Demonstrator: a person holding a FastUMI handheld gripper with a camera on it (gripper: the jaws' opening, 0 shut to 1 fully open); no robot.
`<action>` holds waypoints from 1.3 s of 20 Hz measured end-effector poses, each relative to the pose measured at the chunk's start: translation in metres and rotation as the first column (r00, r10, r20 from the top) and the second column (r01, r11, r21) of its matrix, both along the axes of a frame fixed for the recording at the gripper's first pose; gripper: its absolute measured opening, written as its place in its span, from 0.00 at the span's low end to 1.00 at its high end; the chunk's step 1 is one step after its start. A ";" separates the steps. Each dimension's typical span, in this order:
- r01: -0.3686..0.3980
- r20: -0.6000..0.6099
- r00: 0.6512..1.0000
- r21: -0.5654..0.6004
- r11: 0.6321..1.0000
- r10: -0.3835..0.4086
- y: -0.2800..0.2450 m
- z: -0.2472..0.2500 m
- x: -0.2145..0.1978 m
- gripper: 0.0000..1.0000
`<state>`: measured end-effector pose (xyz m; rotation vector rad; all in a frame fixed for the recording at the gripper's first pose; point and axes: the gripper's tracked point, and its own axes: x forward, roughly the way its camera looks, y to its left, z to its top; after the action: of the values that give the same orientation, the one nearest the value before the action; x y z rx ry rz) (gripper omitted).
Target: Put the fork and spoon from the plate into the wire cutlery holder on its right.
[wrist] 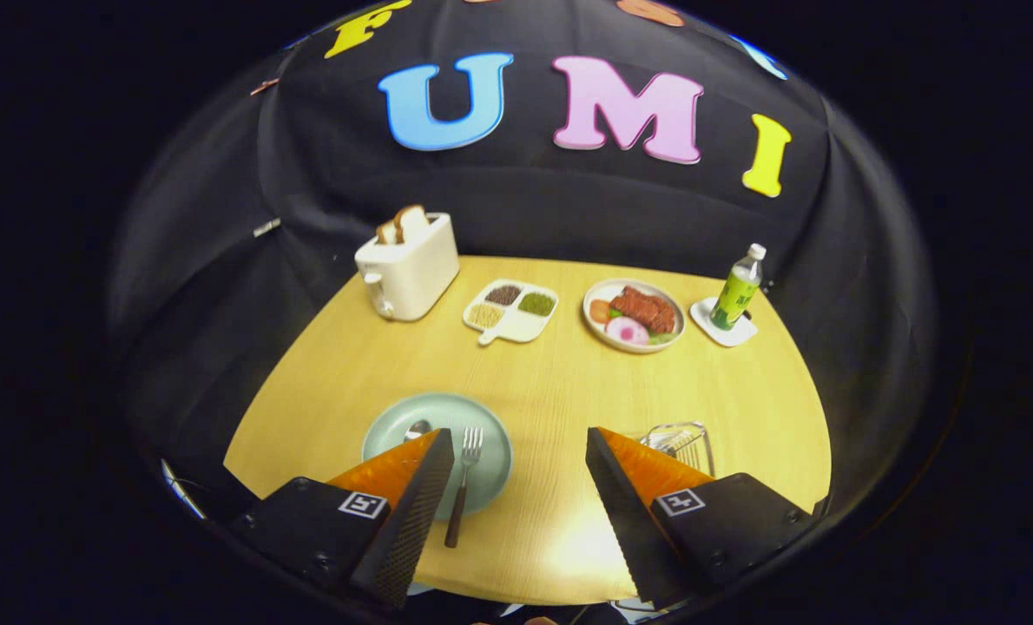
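Note:
A pale green plate [395, 417] lies on the wooden table near its front edge. A fork [464, 477] with a dark handle rests on the plate's right side, tines pointing away, handle hanging over the rim. The bowl of a spoon [416, 430] shows on the plate; the left finger hides the rest of it. A wire cutlery holder [680, 438] stands to the plate's right, partly behind the right finger. My gripper [521, 451] hovers above the table, open, with nothing between its fingers. The fork lies just inside the left finger.
Beyond the fingers stand a white toaster [408, 265] with bread slices, a divided white dish [511, 311] of grains, a plate of food [634, 314], and a green bottle [738, 291] on a white coaster [723, 325]. Bare tabletop [551, 399] lies between the two rows.

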<state>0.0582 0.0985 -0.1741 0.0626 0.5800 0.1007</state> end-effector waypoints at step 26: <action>-0.232 -0.574 0.790 0.048 0.972 0.217 0.079 -0.182 0.021 0.07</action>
<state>0.0789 0.1775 -0.3566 -0.0030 1.2027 0.3148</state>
